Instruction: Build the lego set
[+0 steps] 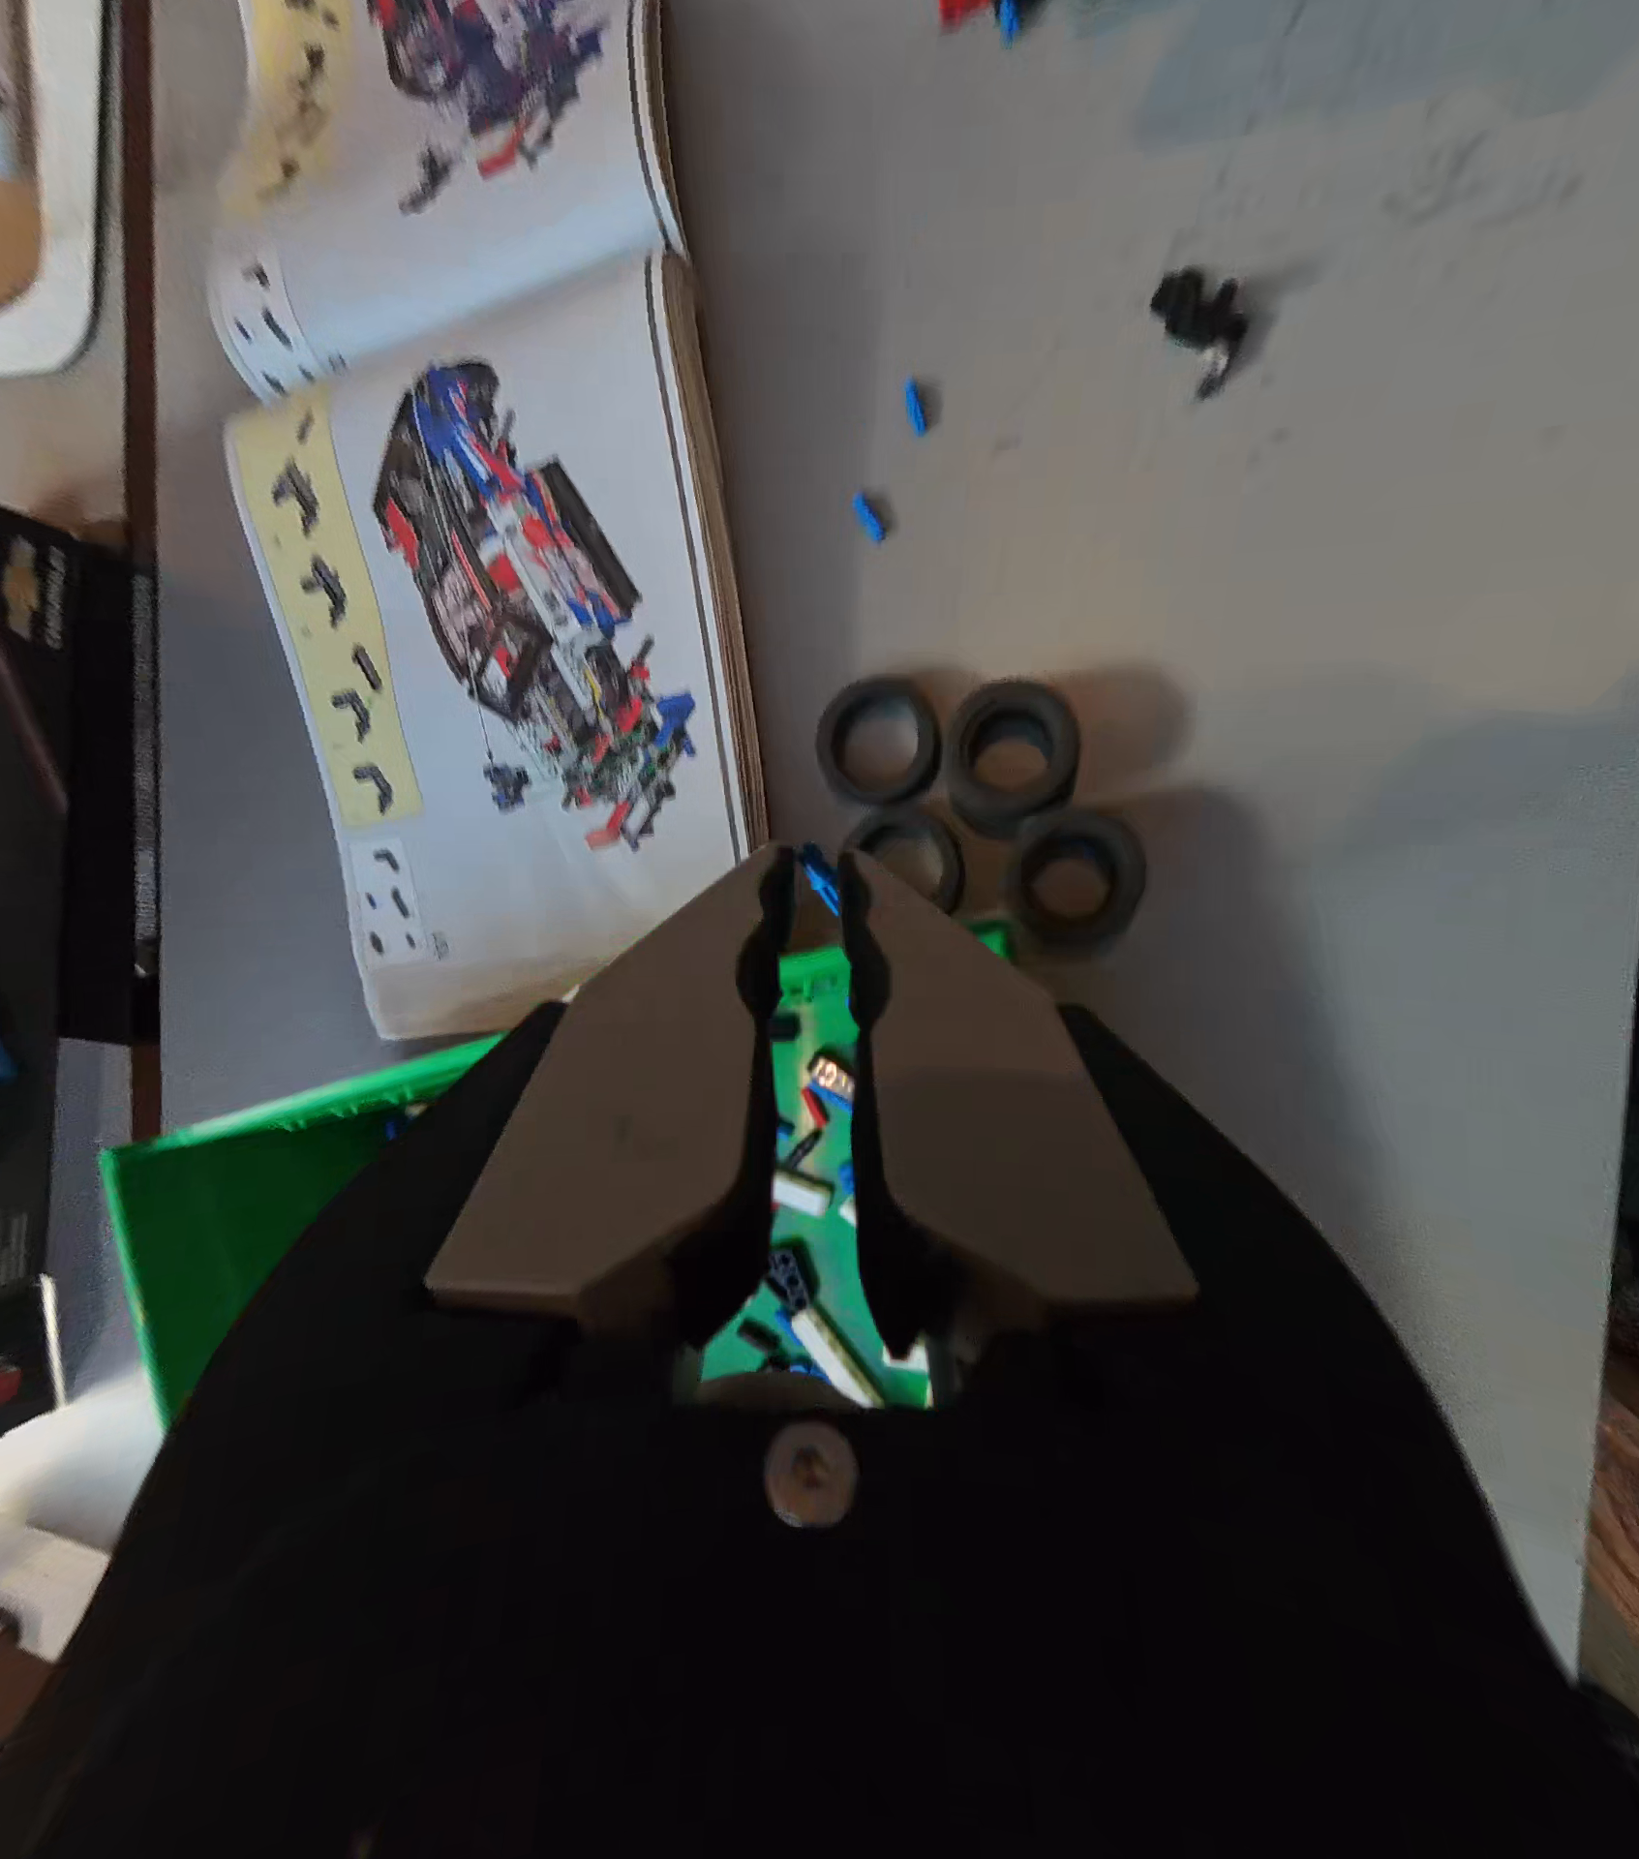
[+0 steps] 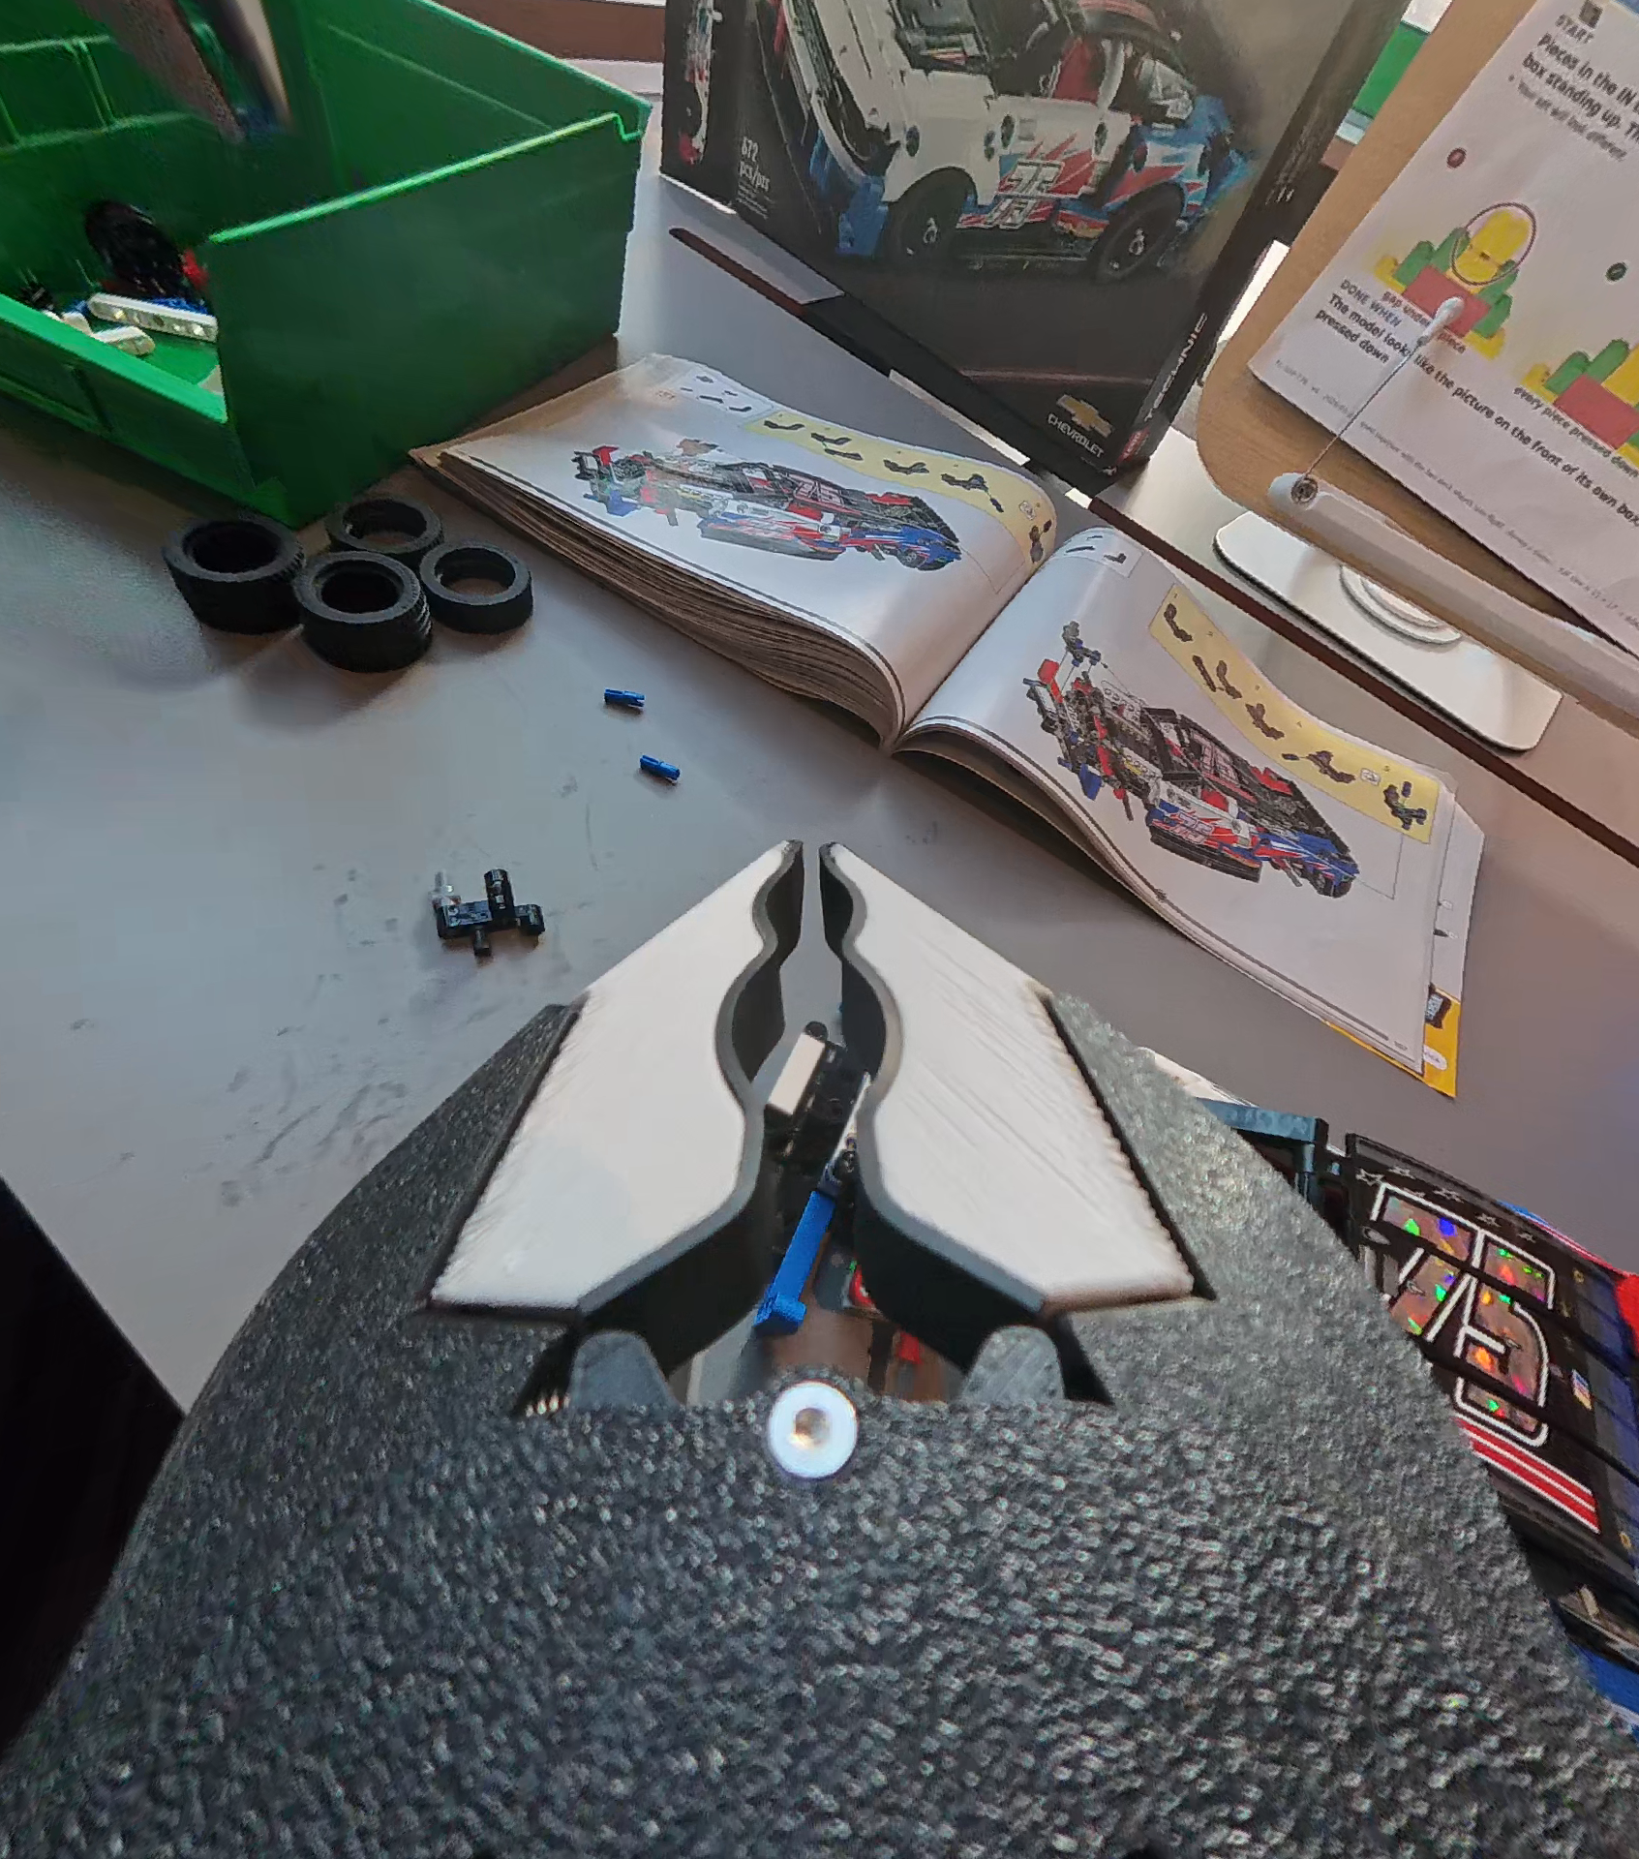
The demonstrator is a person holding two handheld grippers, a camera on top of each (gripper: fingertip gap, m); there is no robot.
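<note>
while hovering over the green plastic parts bin (image 1: pixel 222 1187), seemingly fetching a small blue pin (image 1: pixel 820 875), pinched at the tips of the left tongs (image 1: pixel 813 873); next, carrying it to the partly built black, red and blue lego car (image 2: pixel 1519 1408) near the right tongs (image 2: pixel 810 855), nearly closed, apparently empty.

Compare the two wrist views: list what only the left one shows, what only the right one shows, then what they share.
Left only: a small blue pin held at the left tongs' tips.

Right only: the right tongs, the part-built car below them, the set's box, and an instruction sheet on a stand.

Both: the green bin, four black tyres, the open booklet, two blue pins on the table.
</note>
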